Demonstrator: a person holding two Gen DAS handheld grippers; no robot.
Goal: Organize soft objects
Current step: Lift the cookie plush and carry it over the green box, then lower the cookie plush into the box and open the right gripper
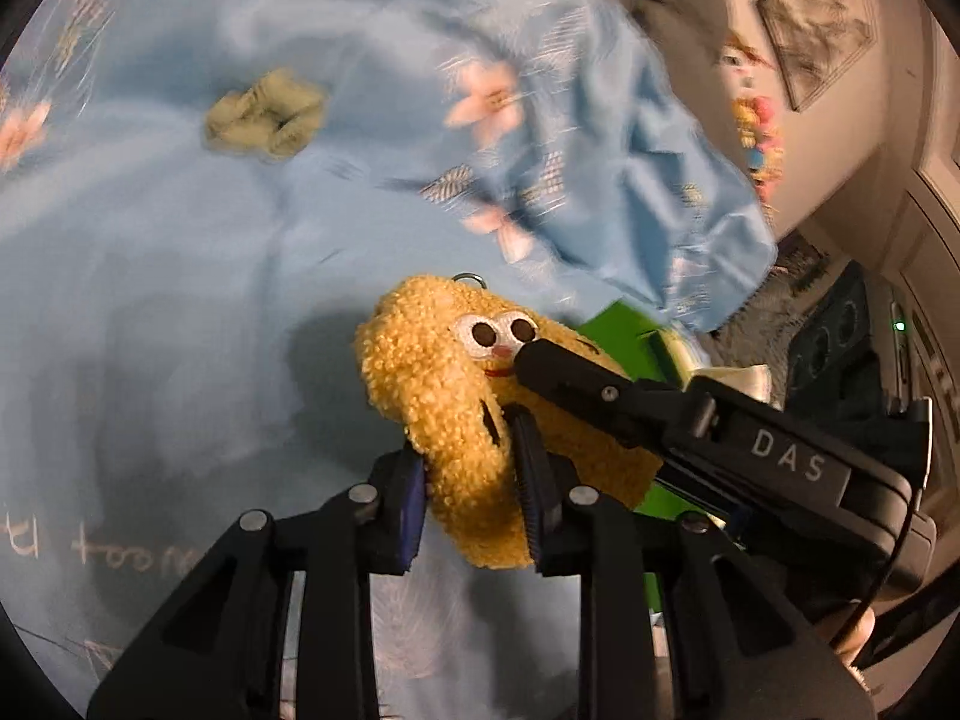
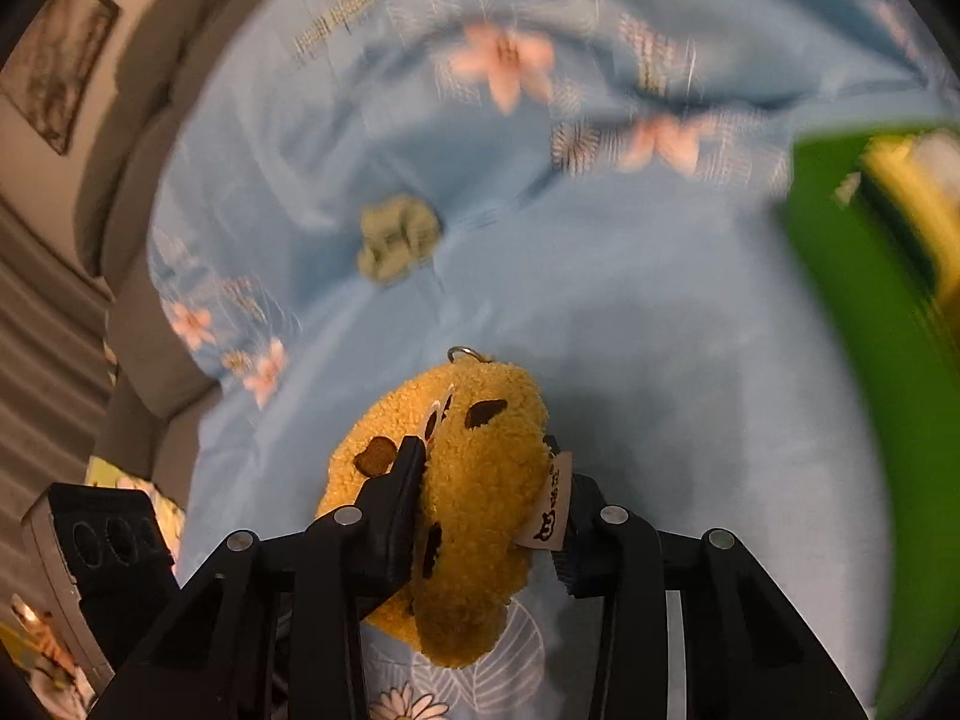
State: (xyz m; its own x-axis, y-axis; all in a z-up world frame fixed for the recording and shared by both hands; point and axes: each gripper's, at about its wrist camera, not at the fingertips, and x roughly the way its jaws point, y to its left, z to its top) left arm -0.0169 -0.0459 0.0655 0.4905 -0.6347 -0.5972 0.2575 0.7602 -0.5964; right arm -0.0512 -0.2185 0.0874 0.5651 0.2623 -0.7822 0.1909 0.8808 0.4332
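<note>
Both tools grip one yellow plush toy above the bed.

The left tool [image 1: 474,474] is closed on the lower body of the plush toy [image 1: 456,396]; the right tool [image 2: 492,498] is closed on the same toy, one finger across its face, the other at the label. Judged step: handover. Release one tool fully before moving the other, or the toy stretches between them. The green bin [image 2: 852,312], which appears to be the destination, lies near the toy on the right; approach over its rim, not into its wall. A crumpled green cloth [image 1: 264,114] lies well apart on the blue bedsheet [image 1: 150,300]. Open sheet surrounds it. The bed edge lies beyond.
</note>
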